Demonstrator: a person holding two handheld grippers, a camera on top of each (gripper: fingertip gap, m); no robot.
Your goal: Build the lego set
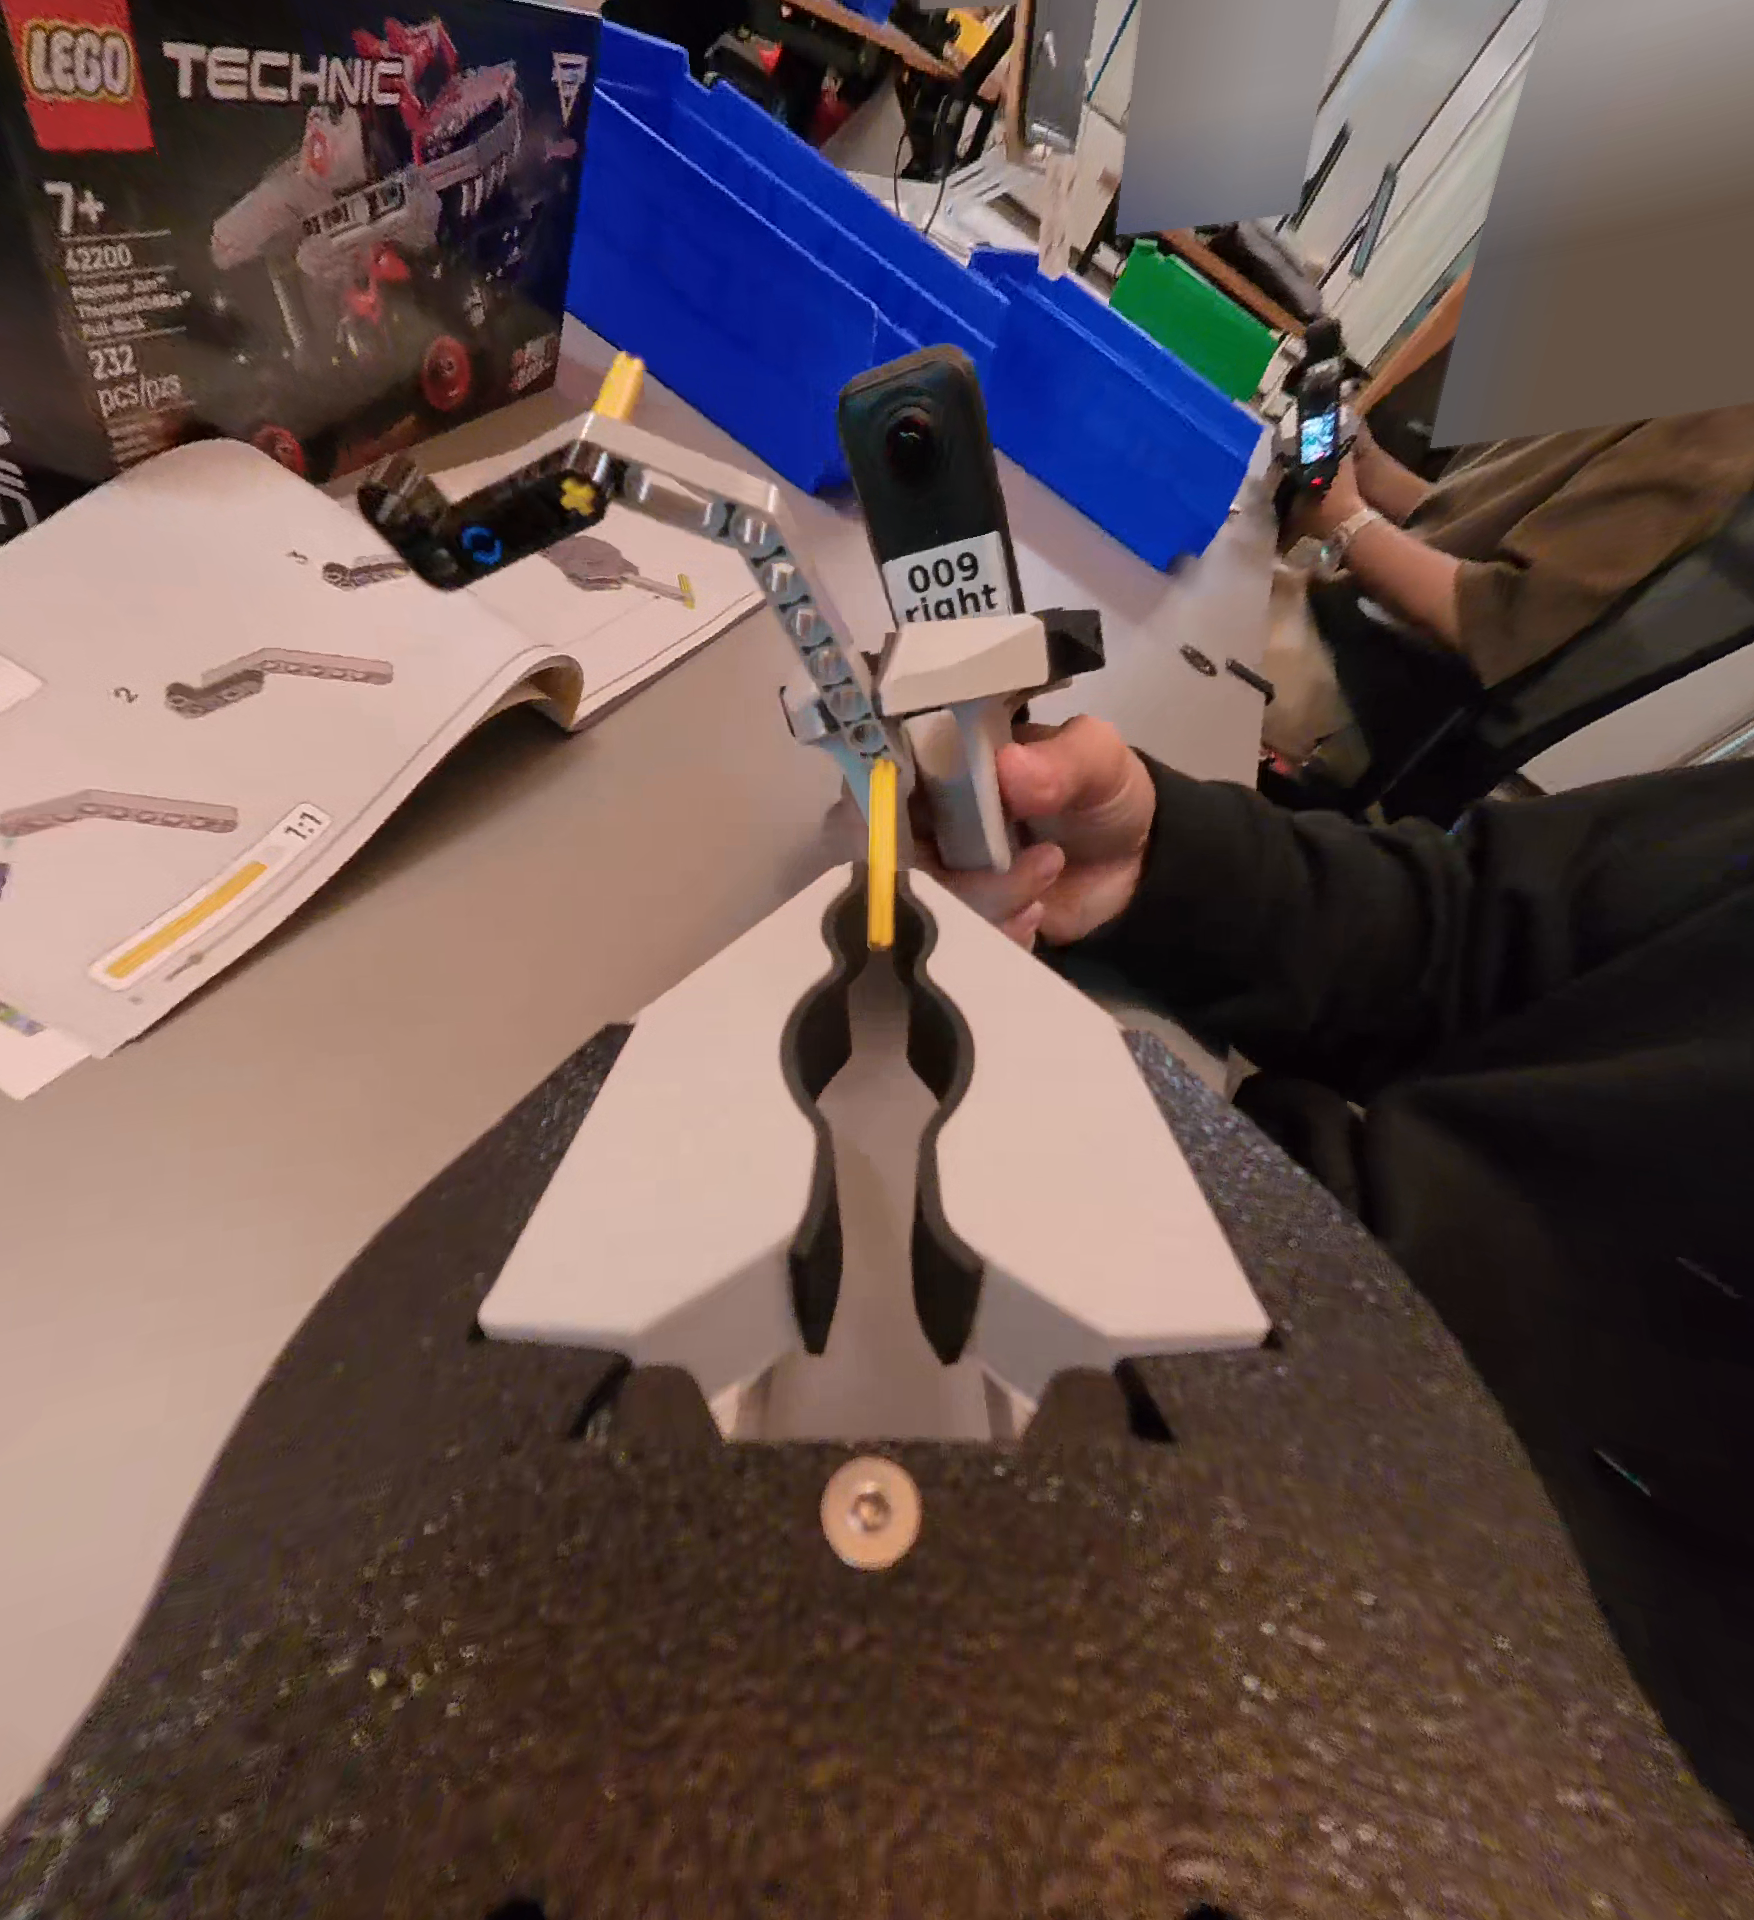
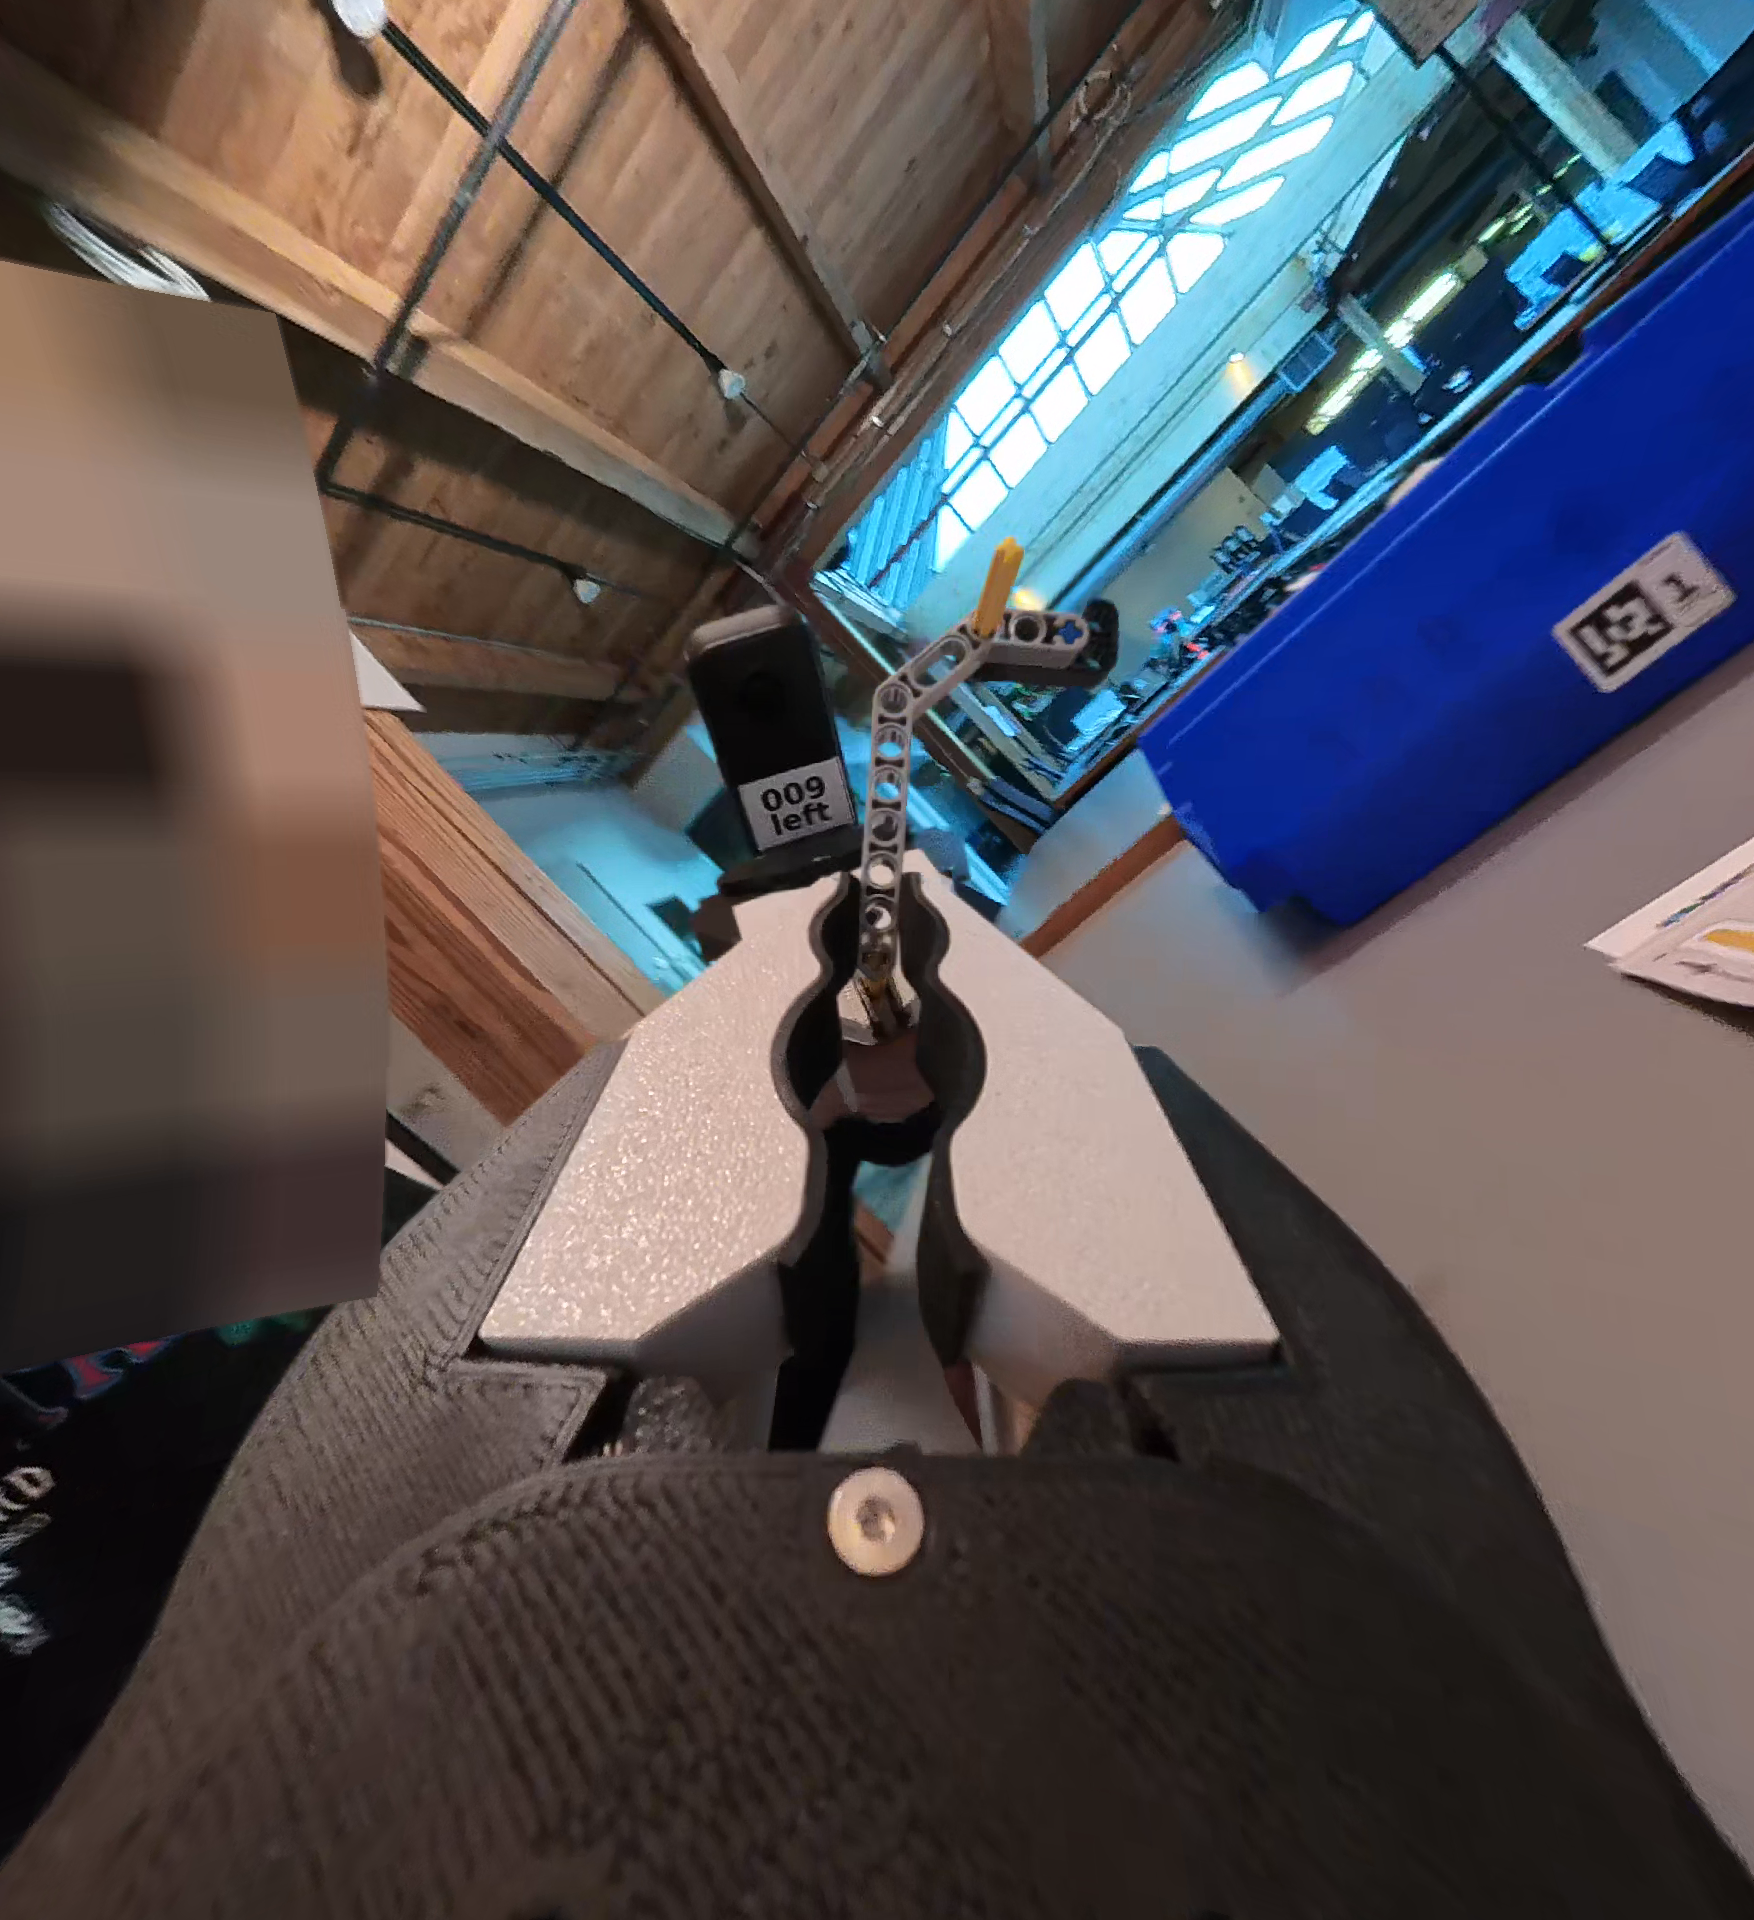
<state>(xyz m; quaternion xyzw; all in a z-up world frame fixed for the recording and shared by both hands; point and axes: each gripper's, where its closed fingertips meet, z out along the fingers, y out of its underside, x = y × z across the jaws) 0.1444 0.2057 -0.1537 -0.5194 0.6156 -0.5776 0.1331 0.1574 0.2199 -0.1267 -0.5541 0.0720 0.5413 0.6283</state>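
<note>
A grey bent Lego beam (image 1: 800,613) carries a black angled piece (image 1: 468,520) with a blue pin and a short yellow axle (image 1: 618,384) at its far end. My right gripper (image 1: 852,717) is shut on the beam's lower end and holds it in the air above the table. My left gripper (image 1: 878,883) is shut on a long yellow axle (image 1: 881,831) whose upper end meets the beam's lowest holes. In the right wrist view the beam (image 2: 888,790) rises from my right gripper (image 2: 878,894), and the yellow axle (image 2: 883,987) shows between the fingers.
An open instruction booklet (image 1: 229,748) lies on the grey table (image 1: 333,1195), with the Lego box (image 1: 229,208) behind it. Blue bins (image 1: 852,312) line the far edge and show in the right wrist view (image 2: 1475,707). Another person's arm (image 1: 1527,540) is at the far right. Only a small space, under 4 cm, lies between the two pairs of fingers.
</note>
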